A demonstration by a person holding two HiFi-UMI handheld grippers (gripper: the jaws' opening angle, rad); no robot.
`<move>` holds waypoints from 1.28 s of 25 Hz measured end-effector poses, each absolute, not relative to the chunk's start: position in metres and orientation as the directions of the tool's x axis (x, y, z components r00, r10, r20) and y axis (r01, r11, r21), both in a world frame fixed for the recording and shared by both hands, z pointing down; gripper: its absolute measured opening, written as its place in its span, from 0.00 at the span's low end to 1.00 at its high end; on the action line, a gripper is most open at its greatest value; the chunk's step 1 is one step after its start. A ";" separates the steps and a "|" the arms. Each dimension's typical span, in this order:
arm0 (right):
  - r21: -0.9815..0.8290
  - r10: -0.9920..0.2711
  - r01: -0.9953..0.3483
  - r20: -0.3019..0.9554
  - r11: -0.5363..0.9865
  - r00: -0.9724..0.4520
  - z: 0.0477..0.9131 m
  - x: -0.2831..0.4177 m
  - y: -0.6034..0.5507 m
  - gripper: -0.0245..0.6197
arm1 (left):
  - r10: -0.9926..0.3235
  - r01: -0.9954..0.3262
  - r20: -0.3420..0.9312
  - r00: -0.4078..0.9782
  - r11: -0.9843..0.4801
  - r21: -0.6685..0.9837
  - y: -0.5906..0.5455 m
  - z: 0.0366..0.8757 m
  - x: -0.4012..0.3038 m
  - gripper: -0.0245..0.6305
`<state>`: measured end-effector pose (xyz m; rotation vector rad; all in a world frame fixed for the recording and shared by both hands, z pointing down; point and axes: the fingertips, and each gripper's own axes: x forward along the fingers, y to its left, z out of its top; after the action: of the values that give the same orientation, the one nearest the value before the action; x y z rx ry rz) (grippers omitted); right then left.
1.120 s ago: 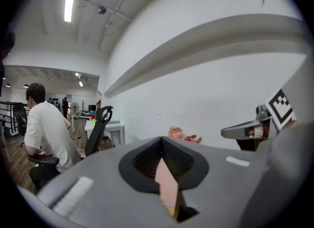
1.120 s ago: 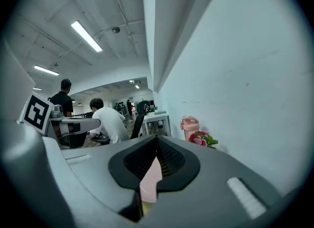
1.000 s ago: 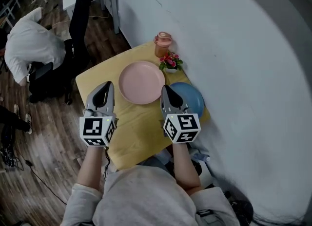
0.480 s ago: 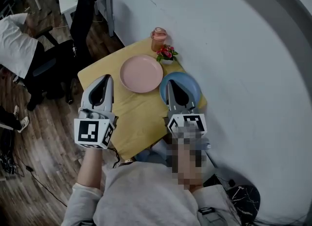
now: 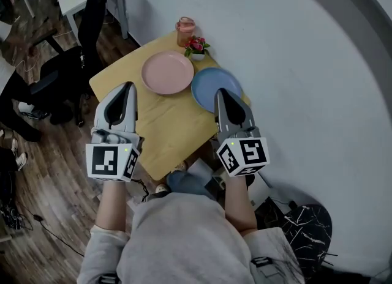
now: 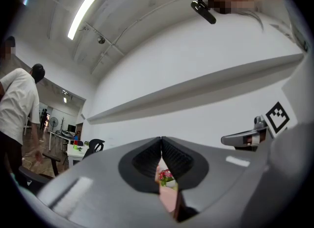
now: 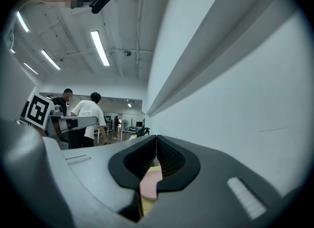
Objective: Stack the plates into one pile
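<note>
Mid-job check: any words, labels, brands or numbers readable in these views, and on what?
No readable words, brands or numbers in any view.
On the left hand-held gripper: a square black-and-white marker on its cube, a pattern, no letters.
On the right hand-held gripper: the same.
On the pink plate, blue plate and cup: no print visible.

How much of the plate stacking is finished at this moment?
Done: nothing is stacked yet. The pink plate and the blue plate lie side by side on the yellow table. In hand: nothing. The left tongs and the right tongs are both shut and empty, held above the table. Left: lift one plate and set it on the other to make one pile.
</note>
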<state>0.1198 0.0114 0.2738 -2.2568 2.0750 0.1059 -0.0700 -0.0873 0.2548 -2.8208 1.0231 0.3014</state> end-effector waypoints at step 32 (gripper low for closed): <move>-0.095 -0.962 -0.977 0.213 -0.193 0.169 0.362 0.331 -0.025 0.05 | -0.576 -0.578 0.068 0.815 -0.798 0.168 -0.139 0.357 0.141 0.13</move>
<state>0.3312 -0.0255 0.3616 -2.4497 2.0347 -0.3621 0.1407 -0.1391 0.3572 -3.1646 1.0153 -0.0225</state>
